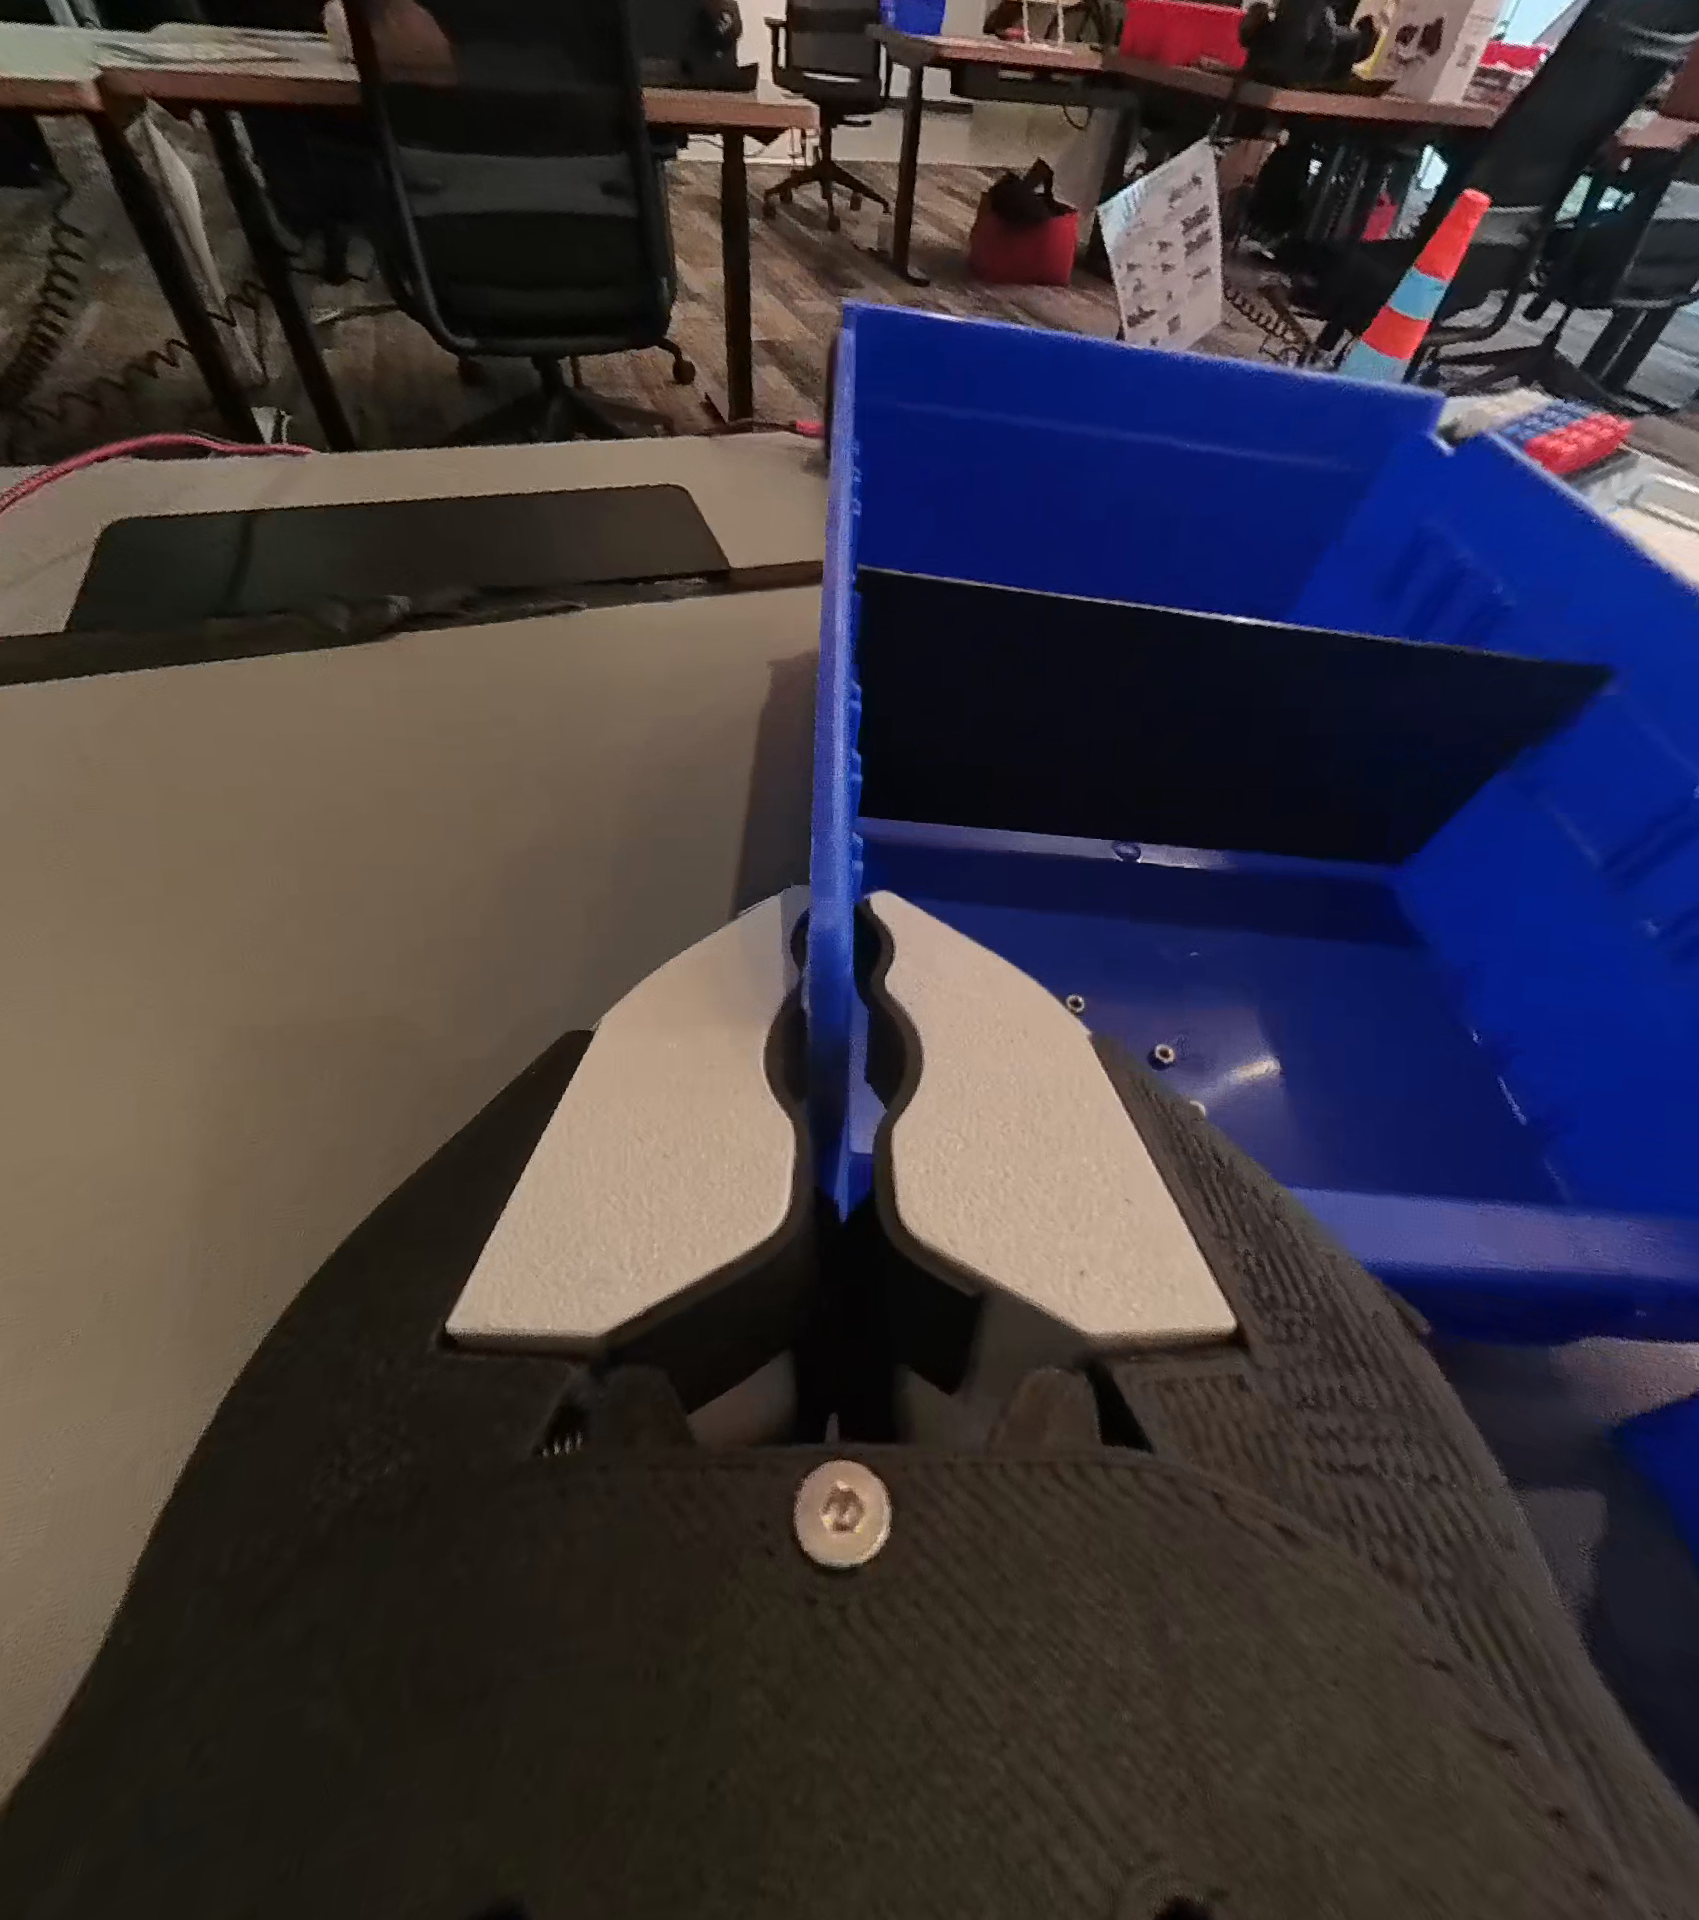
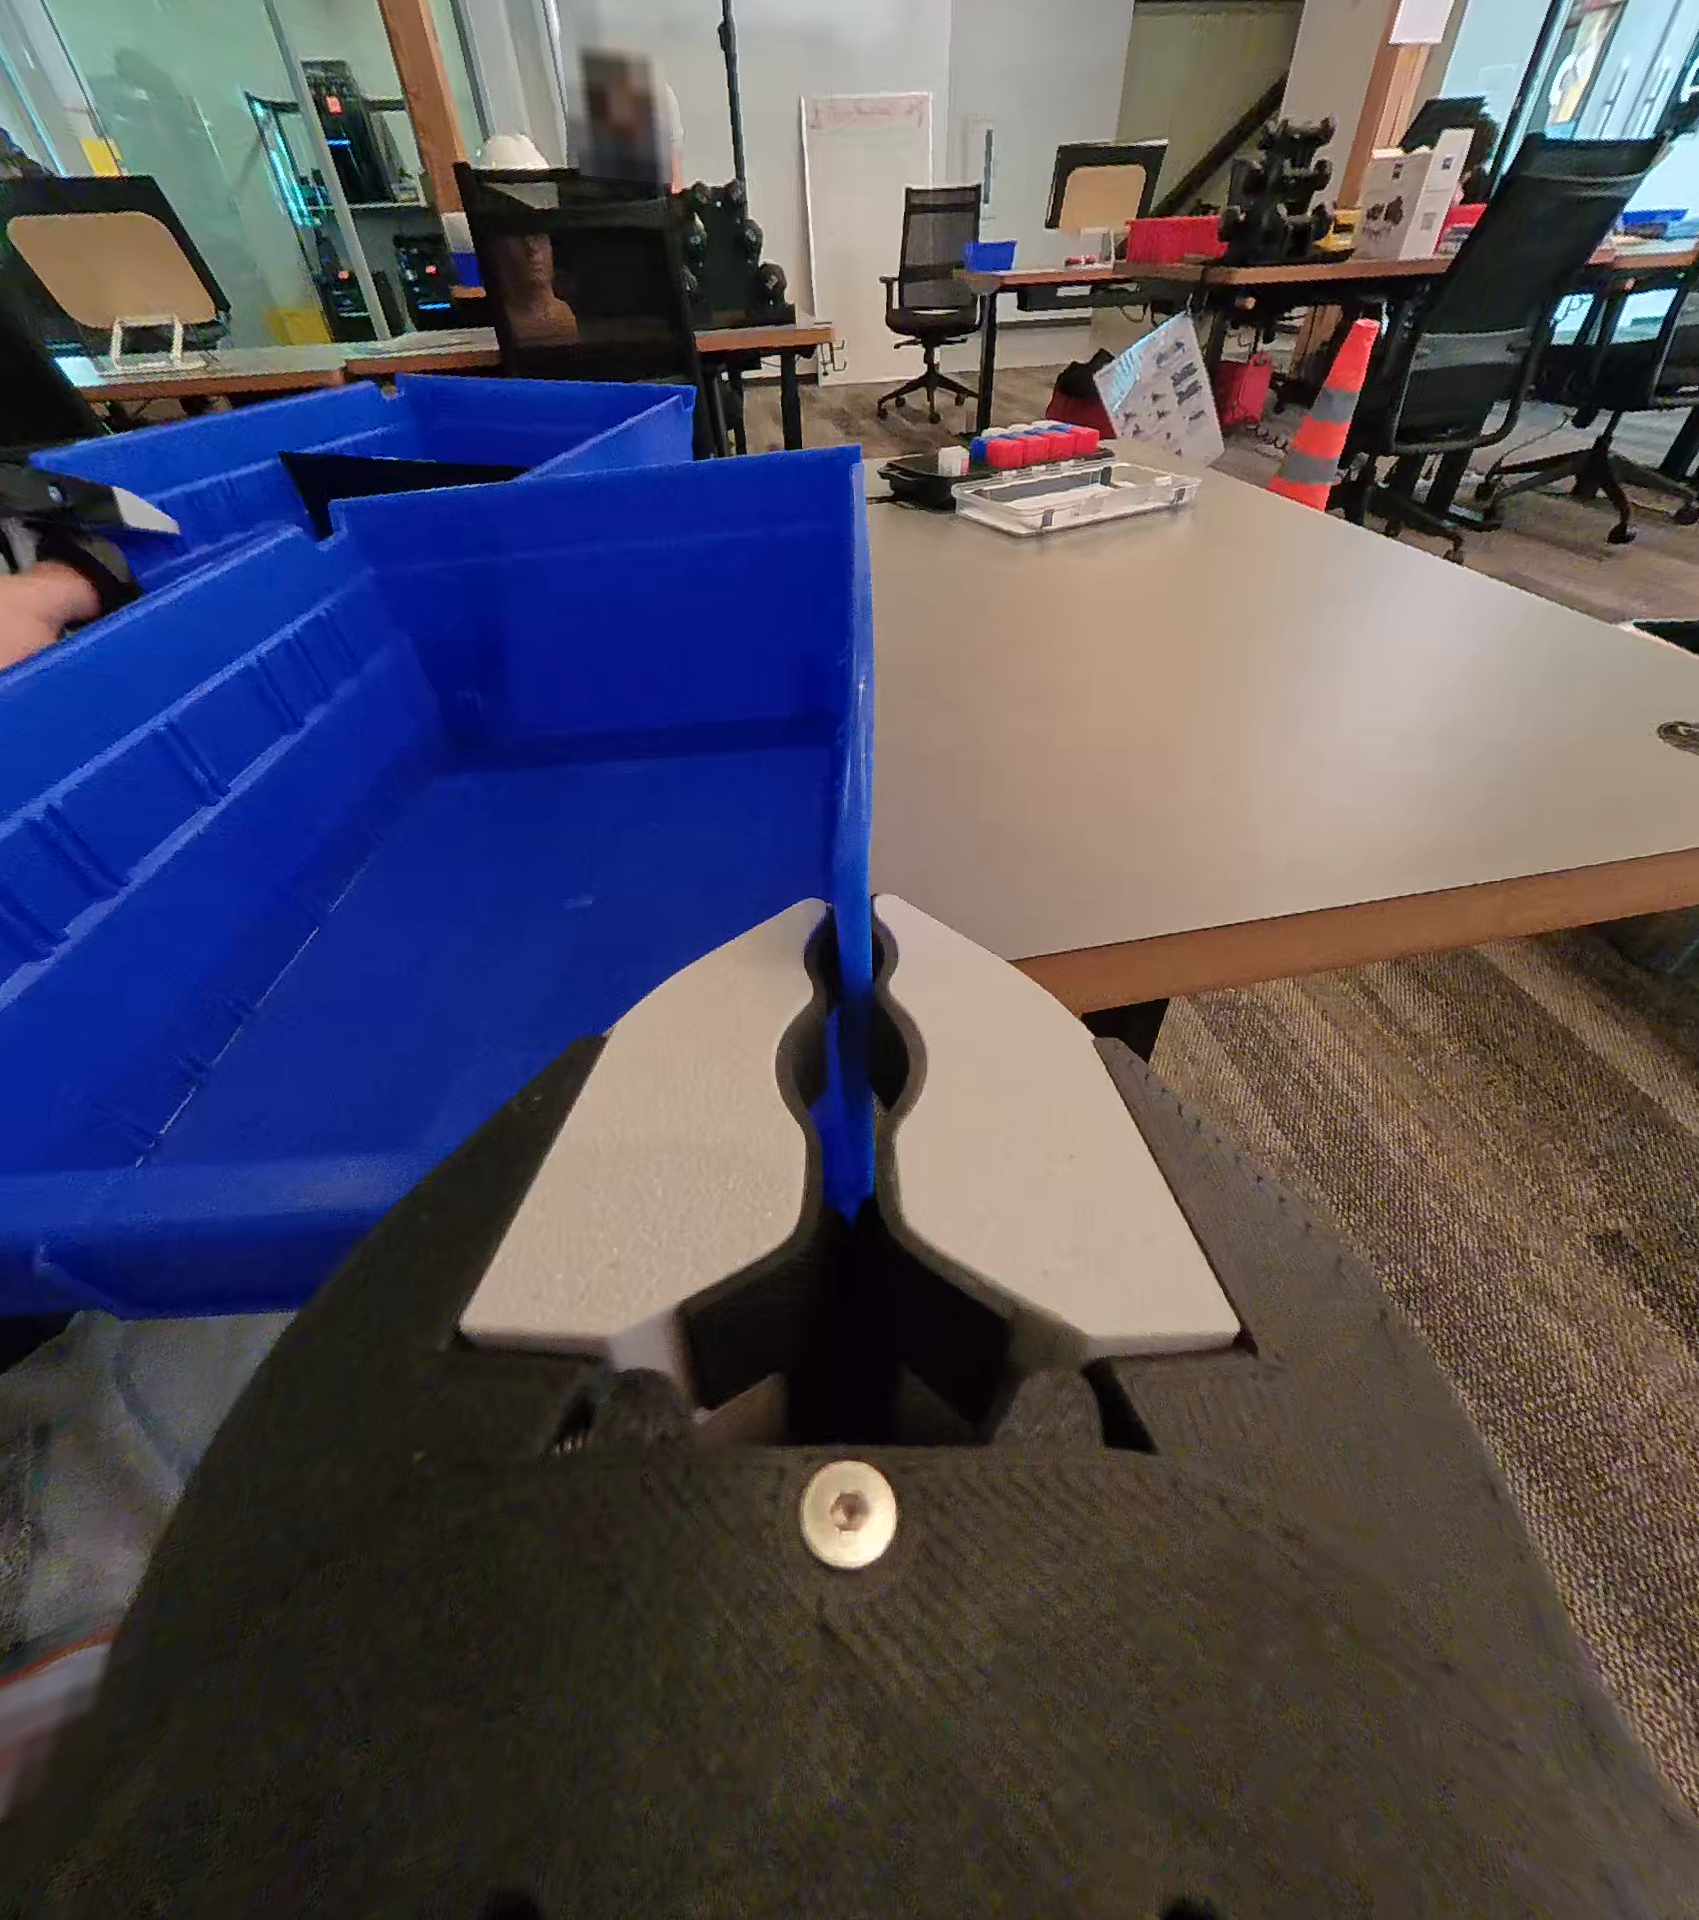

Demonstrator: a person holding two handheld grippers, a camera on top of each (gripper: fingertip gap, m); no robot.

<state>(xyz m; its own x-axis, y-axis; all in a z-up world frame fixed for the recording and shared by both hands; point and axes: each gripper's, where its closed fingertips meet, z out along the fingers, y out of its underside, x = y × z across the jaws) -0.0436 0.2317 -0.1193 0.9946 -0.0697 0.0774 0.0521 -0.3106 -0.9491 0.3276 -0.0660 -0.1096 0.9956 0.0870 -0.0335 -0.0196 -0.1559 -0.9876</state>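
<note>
Here, blue bin (image 1: pixel 1240 1091) side walls are pinched by left claw (image 1: pixel 837 925) and right claw (image 2: pixel 850 920), above grey desk (image 2: pixel 1292 727).

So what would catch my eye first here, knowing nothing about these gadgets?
A big blue bin, pinched by both tools: the left gripper is shut on its left wall, the right gripper on its right wall. A black divider crosses the inside. Behind, on the grey table, sits a clear case.
</note>
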